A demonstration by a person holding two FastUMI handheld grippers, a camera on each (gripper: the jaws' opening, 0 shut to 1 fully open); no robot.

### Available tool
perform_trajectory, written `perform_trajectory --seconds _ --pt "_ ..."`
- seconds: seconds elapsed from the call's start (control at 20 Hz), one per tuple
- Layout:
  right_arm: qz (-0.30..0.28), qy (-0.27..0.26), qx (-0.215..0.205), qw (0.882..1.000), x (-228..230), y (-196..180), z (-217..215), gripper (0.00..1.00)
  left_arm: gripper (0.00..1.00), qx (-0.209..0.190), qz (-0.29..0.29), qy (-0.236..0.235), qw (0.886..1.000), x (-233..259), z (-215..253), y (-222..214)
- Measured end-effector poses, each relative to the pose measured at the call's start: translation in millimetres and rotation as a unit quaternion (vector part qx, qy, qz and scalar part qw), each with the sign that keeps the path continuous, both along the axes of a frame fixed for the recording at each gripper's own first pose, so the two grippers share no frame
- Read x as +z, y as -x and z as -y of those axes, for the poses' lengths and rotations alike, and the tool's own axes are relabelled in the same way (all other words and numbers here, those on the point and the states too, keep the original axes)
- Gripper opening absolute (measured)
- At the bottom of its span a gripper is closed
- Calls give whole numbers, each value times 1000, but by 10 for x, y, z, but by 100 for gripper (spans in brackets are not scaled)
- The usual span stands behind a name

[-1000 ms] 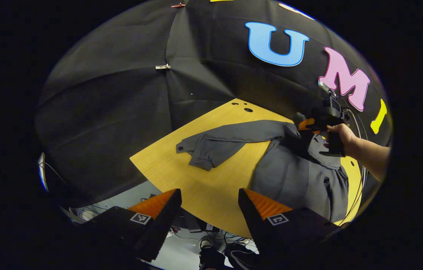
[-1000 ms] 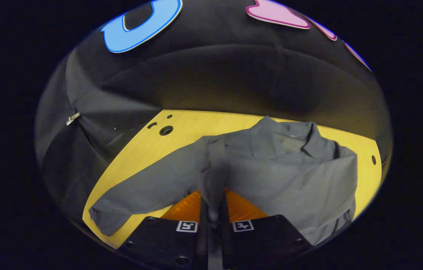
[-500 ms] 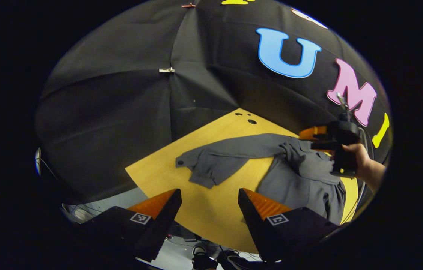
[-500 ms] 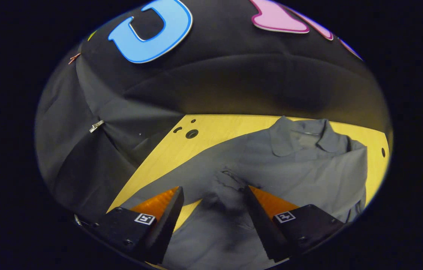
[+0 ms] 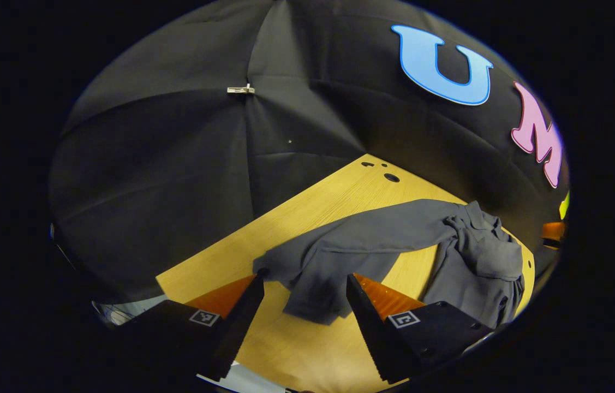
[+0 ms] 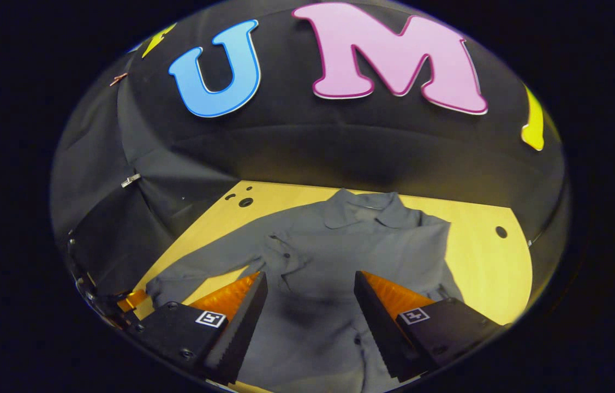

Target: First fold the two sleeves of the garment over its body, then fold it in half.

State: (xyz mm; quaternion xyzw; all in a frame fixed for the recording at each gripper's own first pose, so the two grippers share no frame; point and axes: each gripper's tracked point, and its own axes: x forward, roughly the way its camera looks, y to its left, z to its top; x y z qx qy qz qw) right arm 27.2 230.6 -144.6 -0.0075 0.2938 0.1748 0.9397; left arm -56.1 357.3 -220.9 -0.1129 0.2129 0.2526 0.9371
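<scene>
Though crumpled, one shirt (image 6: 334, 262), two gaping tongs (image 5: 303, 305).

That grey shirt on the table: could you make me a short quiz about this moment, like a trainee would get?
1. True or false: the left claw is shut on the sleeve.
2. Which part of the grey shirt lies nearest the booth's wall, seen from the right gripper view? A) the collar B) the hem C) a cuff
3. Fill in: the shirt lies on a ______ table.

Key:
1. False; its fingers stand apart, with the sleeve's end between them.
2. A.
3. Yellow wooden. The right claw is also open, above the shirt's body.
</scene>
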Motion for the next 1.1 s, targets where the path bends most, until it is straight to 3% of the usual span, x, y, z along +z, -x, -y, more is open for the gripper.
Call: perform_trajectory --seconds 0.2,0.25,0.35,0.55,0.7,0.8,0.9,1.05,1.1 --pt "61 -5 -27 998 458 353 449 99 96 -3 -39 -23 999 -173 -204 -274" --pt "67 -4 -32 997 528 468 528 98 92 -5 -47 -22 999 -220 -213 -323" --pt "64 6 -45 997 584 654 729 99 96 -9 -66 -24 997 -322 -231 -336" --pt "115 26 -113 987 856 808 1232 99 96 -21 -106 -33 994 -522 -241 -368" --pt "111 14 -138 984 855 975 1309 98 95 -47 -108 -45 992 -551 -193 -409" --pt "120 14 -163 979 883 998 1483 99 84 -60 -112 -47 991 -547 -178 -414" --pt "120 4 -179 977 879 1077 1524 98 66 -87 -125 -57 987 -568 -52 -450" --pt "112 4 -187 976 813 1235 1656 98 23 -118 -139 -74 980 -565 40 -517" --pt "111 9 -192 975 787 1272 1725 98 18 -123 -144 -80 979 -557 54 -522"
